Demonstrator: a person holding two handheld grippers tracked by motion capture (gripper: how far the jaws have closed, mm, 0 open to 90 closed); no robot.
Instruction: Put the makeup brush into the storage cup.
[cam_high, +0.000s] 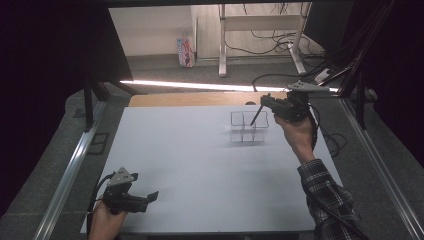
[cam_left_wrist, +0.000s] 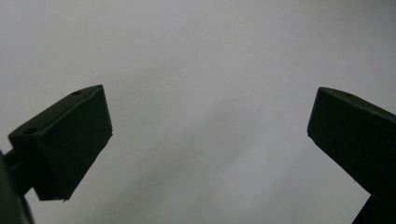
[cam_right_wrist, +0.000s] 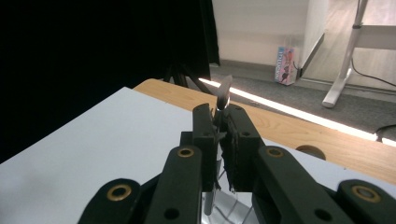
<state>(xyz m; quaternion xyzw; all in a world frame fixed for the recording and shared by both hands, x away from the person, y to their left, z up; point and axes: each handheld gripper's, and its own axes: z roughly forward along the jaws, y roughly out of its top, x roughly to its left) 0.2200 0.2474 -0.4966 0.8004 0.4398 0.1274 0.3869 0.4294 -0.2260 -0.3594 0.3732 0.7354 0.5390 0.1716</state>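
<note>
Holding: right gripper (cam_right_wrist: 223, 140) clamped on thin dark pen w/ silver tip (cam_high: 255, 116)
Pen pos: tilted, lower end inside clear wire-frame divided holder (cam_high: 248, 127) on white table (cam_high: 200, 165)
Left gripper (cam_high: 150, 196): jaws wide apart, nothing btwn, near table's front-left edge

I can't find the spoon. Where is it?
High view, far right: the right gripper holds the spoon slanting down into the clear rack.
</note>
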